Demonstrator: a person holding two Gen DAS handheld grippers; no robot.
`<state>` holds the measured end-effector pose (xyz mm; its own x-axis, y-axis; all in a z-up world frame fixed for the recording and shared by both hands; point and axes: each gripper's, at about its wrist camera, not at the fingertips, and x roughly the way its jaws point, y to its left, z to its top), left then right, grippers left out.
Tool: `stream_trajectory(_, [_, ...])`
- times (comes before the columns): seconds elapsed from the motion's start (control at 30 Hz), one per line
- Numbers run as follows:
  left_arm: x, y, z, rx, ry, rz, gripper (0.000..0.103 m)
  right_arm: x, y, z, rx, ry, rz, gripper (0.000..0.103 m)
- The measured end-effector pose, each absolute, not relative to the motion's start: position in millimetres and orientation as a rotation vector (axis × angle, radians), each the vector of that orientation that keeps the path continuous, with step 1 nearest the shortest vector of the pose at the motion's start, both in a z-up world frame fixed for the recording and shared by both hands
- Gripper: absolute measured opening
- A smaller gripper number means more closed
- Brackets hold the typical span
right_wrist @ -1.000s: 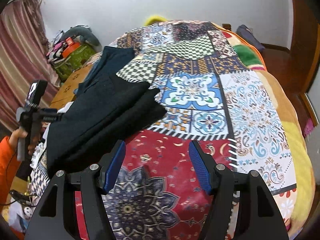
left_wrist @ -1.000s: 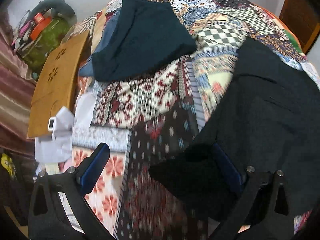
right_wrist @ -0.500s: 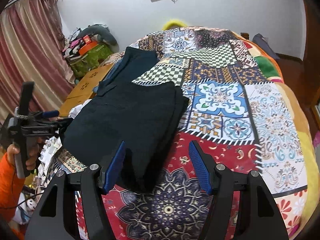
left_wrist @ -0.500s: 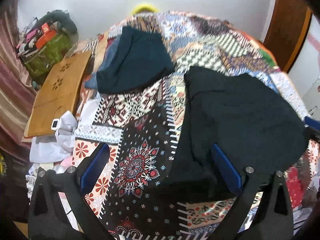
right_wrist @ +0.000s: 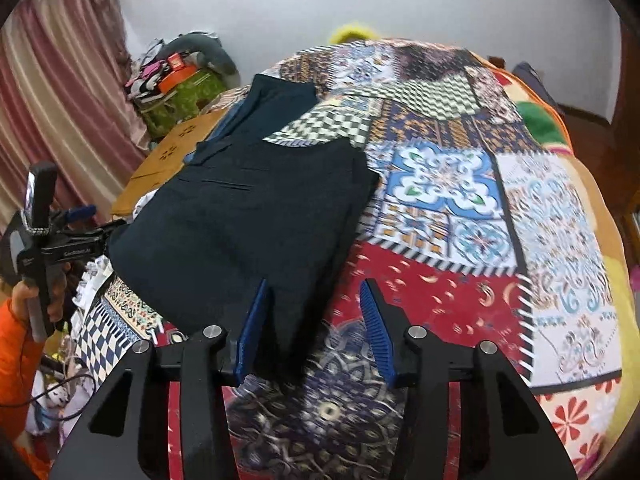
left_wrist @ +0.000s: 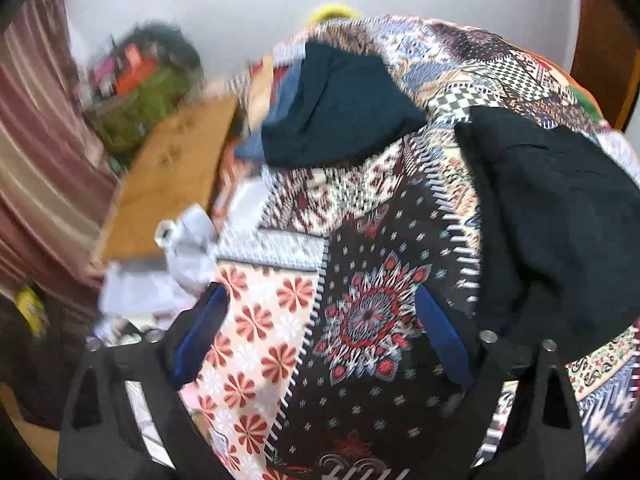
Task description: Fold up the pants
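Since last frame we pulled the left gripper (left_wrist: 320,336) off the pants (right_wrist: 256,236); both grippers gape empty, right gripper (right_wrist: 316,328) over their near corner.

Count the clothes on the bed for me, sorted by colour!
Black folded pants: 1
Dark teal folded garment: 1
Blue garment peeking from under the teal one: 1
Total: 3
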<state>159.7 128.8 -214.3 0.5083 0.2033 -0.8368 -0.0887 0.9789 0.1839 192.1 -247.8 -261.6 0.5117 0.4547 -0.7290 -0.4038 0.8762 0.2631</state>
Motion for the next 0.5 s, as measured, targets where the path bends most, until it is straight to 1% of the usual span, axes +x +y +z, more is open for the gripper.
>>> stream_trajectory(0.13, [167, 135, -196, 0.099, 0.983, 0.162, 0.092, 199, -255, -251, 0.038, 0.876, 0.462, 0.044])
stream_trajectory(0.3, [199, 109, -171, 0.076, 0.943, 0.042, 0.092, 223, -256, -235, 0.078, 0.835, 0.474, 0.044])
stream_trajectory(0.5, [251, 67, -169, 0.046, 0.98, -0.128, 0.092, 264, -239, -238, 0.072, 0.846, 0.519, 0.044])
